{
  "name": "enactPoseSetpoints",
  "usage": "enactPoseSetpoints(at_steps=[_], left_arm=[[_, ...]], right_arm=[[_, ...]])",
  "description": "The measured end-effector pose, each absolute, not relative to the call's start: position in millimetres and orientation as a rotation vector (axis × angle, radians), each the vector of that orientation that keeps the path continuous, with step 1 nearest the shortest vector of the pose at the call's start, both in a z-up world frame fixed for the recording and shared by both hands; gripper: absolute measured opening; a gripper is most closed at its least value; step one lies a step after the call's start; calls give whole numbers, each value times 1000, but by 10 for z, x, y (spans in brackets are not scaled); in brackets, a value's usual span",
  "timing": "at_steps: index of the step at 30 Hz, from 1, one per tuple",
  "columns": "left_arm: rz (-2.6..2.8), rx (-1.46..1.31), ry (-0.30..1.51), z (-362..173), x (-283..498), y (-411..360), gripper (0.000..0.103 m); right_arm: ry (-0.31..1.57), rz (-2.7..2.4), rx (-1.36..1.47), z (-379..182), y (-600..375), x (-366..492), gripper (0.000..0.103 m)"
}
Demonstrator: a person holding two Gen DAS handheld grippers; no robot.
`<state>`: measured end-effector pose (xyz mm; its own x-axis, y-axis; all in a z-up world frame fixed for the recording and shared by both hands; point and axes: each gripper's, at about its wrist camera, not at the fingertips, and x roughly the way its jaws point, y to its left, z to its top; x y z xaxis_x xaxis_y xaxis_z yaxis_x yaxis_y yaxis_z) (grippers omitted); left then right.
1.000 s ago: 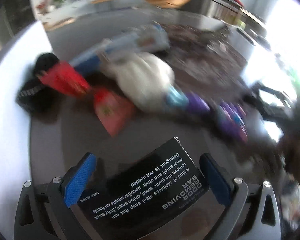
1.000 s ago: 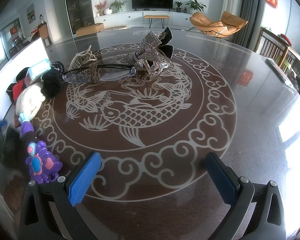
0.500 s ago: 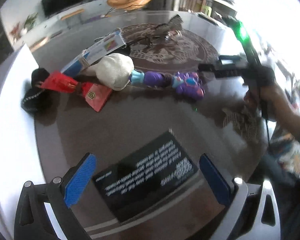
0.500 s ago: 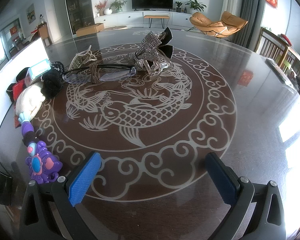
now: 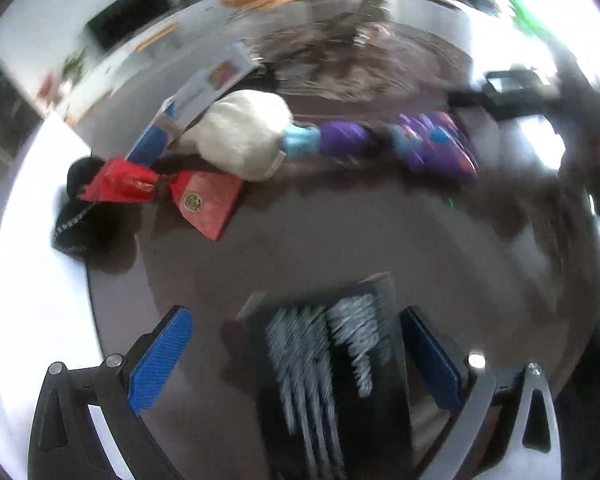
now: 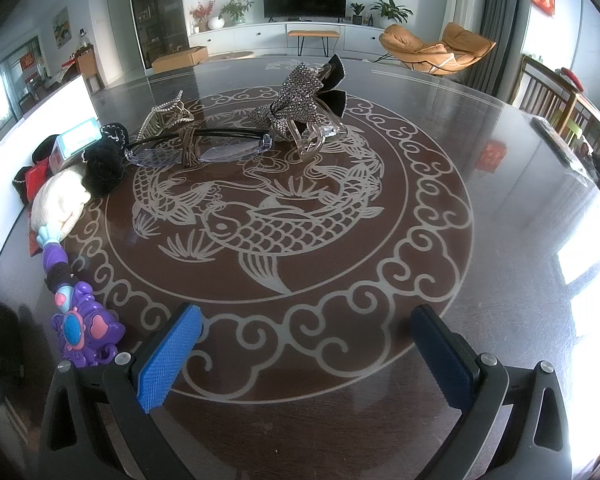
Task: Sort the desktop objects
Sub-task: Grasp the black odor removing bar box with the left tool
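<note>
My left gripper (image 5: 296, 348) is open, with a black box with white print (image 5: 332, 364) lying on the table between its jaws, blurred by motion. Ahead lie a purple toy wand (image 5: 384, 144), a white pouch (image 5: 240, 136), a red packet (image 5: 204, 200) and a blue-and-white box (image 5: 204, 92). My right gripper (image 6: 306, 348) is open and empty over the dark round table (image 6: 500, 208). In its view the wand (image 6: 80, 320) lies at the left, with glasses (image 6: 200, 150), a rhinestone bow clip (image 6: 300, 100) and a pearl claw clip (image 6: 164, 118) further back.
A black fuzzy item (image 6: 104, 164) and the white pouch (image 6: 60, 204) sit at the table's left edge, by a white wall or panel (image 5: 28, 280). The right hand and its gripper (image 5: 540, 96) show blurred in the left view. Chairs stand beyond the right edge (image 6: 548, 96).
The left gripper has let go of the black box, which now lies on the table, and the view has swung and blurred. The right gripper has not moved.
</note>
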<state>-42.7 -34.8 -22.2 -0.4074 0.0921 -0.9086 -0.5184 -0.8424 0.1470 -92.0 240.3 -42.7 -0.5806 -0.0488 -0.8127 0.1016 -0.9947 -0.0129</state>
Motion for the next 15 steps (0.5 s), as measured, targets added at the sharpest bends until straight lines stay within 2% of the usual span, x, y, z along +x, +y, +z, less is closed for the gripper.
enactPoseSetpoints(at_steps=[4,7,10,15], left_arm=[[2298,-1575,340,-294,-561,-505,103],[2343,-1667,263,-300,-508,-616,103],[2424,-1697,265,-281,-383,-695,103],[2554,-1631,394,-241,-247,-682,103]], right_arm=[[89,-2719,1395,-427,2406,-908,103],[88,-2718,1395,-428,2403,-923,103],[89,-2718,1395,-429,2403,-925,103],[89,-2718,1395,-428,2404,-922,103]])
